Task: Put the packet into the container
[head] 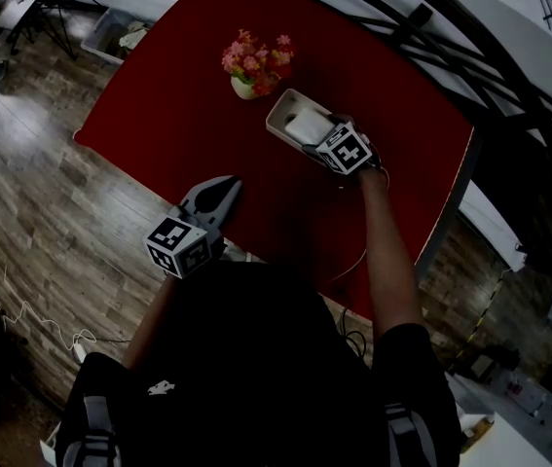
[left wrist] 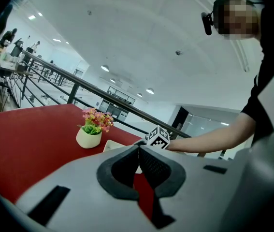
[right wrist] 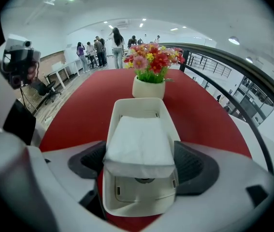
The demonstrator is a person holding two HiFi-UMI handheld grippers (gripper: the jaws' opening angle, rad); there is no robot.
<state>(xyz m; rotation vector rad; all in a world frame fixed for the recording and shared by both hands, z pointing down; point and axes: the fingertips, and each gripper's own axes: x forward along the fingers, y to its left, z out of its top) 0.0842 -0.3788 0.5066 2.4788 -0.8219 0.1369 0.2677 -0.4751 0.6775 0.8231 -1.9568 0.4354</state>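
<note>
Flower pot (right wrist: 149,87) blocks container (right wrist: 137,108) far end; table (right wrist: 79,115) L/R sides open

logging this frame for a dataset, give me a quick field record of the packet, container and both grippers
right gripper: shut on packet, above container
packet: white, between the jaws, over container opening
container: white tub on red table, beside flower pot
left gripper: shut, empty, at table's near edge
task state: packet not yet released

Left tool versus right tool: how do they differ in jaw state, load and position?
The left tool has its jaws together and empty; the right tool grips the white packet between parted jaws. The left tool sits at the table's near edge; the right tool reaches over the container. Both look identical in build.
</note>
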